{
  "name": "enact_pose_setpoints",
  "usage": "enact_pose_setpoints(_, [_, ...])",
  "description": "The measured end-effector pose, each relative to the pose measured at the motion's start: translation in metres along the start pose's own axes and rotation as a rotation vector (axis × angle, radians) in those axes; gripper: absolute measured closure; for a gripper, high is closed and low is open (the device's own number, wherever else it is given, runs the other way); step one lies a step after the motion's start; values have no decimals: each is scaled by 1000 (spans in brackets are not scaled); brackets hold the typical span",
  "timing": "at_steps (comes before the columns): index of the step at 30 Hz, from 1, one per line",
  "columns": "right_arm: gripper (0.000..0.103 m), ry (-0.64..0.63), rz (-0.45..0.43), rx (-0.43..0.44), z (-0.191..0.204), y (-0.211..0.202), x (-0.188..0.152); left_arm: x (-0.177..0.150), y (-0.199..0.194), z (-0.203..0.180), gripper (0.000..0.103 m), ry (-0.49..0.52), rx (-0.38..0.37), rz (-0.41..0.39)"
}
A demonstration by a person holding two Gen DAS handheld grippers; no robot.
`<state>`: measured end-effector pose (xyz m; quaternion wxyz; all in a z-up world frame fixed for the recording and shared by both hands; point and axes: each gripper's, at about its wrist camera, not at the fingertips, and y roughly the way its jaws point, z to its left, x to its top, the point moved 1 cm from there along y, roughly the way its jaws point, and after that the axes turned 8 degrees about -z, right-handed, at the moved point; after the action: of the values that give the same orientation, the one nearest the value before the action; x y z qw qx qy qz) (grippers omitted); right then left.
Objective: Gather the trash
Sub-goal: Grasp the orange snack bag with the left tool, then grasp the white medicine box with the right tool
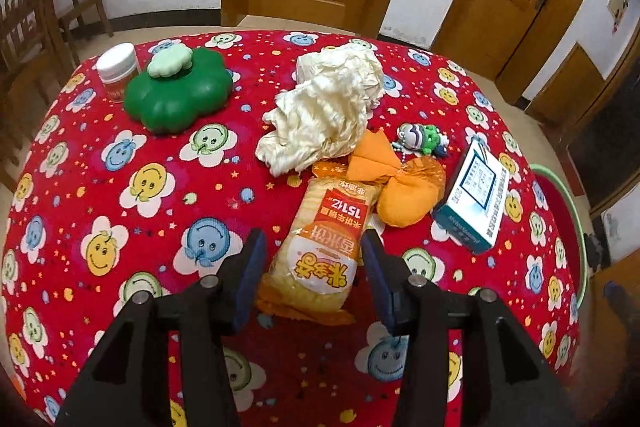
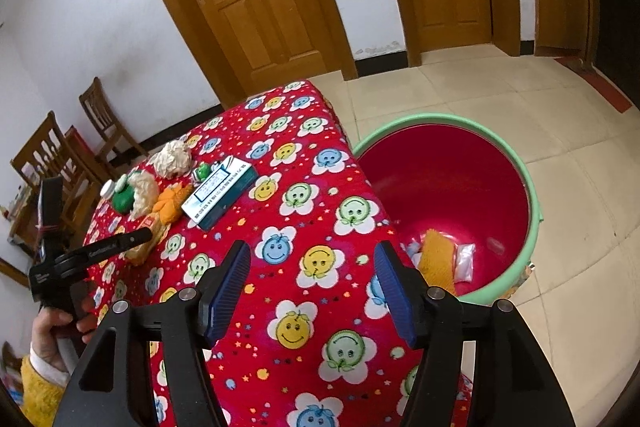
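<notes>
A yellow-orange snack packet [image 1: 320, 247] lies on the red smiley tablecloth [image 1: 140, 227]. My left gripper [image 1: 314, 251] stands open astride it, one blue pad on each side, with a small gap showing on the left. In the right wrist view the left gripper [image 2: 132, 241] comes in from the left over the packet [image 2: 140, 253]. My right gripper [image 2: 312, 267] hangs open over bare cloth near the table's right edge, nothing between its fingers. A red bin with a green rim [image 2: 536, 211] stands on the floor beside the table and holds an orange wrapper [image 2: 436, 259] and a clear bag [image 2: 464, 259].
Beyond the packet lie crumpled cream paper [image 1: 328, 111], an orange wrapper [image 1: 400, 191], a teal-and-white box [image 1: 476, 203] and a small toy keychain [image 1: 424, 139]. A green flower-shaped container [image 1: 180, 91] and a white jar [image 1: 118, 67] stand at the far left. Wooden chairs [image 1: 24, 27] stand left of the table.
</notes>
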<state>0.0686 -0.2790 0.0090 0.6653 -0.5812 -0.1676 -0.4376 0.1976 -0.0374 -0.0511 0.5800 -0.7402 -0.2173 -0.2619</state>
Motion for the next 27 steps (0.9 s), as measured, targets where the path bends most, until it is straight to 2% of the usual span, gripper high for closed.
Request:
enact_pose_setpoints(3, [37, -5, 10, 9, 6, 5, 2, -1, 0, -2, 54, 8, -13, 4])
enact_pose_setpoints(4, [37, -10, 13, 11, 9, 8, 4, -3, 1, -3, 62, 11, -20, 6])
enact_pose_setpoints(10, [37, -22, 43, 39, 28, 24, 11, -13, -15, -1, 62, -12, -57, -28])
enact_pose_setpoints(18, [36, 7, 105, 78, 61, 70, 22, -14, -51, 21, 62, -77, -23, -113])
enact_pose_setpoints(27, [36, 54, 170, 12, 87, 129, 29, -14, -60, 49, 62, -144, 6, -154])
